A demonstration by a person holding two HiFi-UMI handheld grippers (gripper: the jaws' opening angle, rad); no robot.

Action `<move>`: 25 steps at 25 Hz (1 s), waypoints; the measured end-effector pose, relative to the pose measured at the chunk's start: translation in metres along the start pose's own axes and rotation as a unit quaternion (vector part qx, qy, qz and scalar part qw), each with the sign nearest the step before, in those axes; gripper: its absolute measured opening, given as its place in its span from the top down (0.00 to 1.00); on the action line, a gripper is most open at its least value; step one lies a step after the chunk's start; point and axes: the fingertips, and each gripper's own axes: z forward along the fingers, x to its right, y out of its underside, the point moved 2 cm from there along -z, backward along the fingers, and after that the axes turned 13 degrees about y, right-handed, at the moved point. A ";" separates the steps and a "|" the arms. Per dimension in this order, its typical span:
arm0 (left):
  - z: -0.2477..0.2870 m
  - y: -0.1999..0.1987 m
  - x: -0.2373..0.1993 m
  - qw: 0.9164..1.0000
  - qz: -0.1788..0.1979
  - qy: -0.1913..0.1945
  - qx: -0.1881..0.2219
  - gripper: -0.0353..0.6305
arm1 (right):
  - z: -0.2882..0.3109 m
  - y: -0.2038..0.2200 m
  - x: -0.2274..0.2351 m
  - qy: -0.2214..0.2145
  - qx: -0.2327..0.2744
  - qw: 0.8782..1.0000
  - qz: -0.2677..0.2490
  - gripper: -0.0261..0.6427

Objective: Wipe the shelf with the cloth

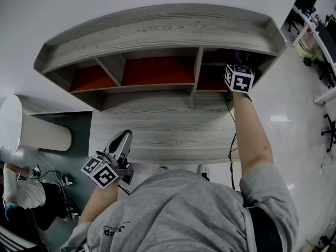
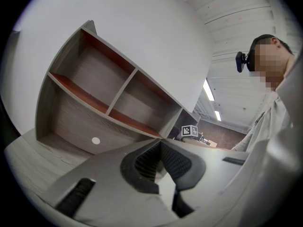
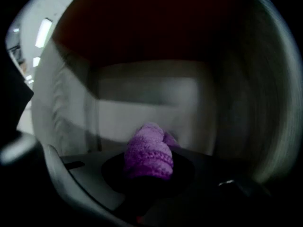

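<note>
Jaws clamped on a bunched purple cloth, the right gripper reaches into the rightmost compartment of a curved grey wooden shelf, the cloth up near the dim back wall and reddish board inside. The left gripper hangs low and near the person's body, well apart from the shelf, its jaws pressed together on nothing.

The chief risk appears to be the grip itself. Only a small tuft of cloth stands proud of the jaws, so a hard drag across the wood could pull it free, or let the bare jaw tips scrape the board instead. A black cable trailing down from the right gripper past the lower ledge could likely catch on an edge during a wide sweep.

The count: one shelf unit, three compartments in its red-backed row as the head view shows it, one cloth, two grippers, one cable.
</note>
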 end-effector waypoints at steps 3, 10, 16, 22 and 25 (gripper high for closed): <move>0.000 0.001 0.001 1.000 0.000 0.002 0.000 0.91 | -0.018 0.022 -0.080 -0.140 0.012 0.959 -0.246 0.86; -0.007 0.000 -0.001 1.000 0.000 -0.009 0.007 0.91 | 0.009 0.053 -0.144 -0.181 0.052 0.813 -0.551 0.86; -0.001 0.002 -0.003 1.000 -0.006 -0.006 0.007 0.91 | 0.025 0.071 -0.125 -0.156 0.018 0.769 -0.619 0.86; 0.010 -0.003 -0.005 1.000 -0.006 0.006 0.013 0.91 | 0.044 0.087 -0.025 -0.078 -0.095 0.748 -0.652 0.86; 0.014 -0.004 -0.004 1.000 -0.006 0.013 0.016 0.91 | 0.050 0.091 0.007 -0.039 -0.153 0.712 -0.684 0.86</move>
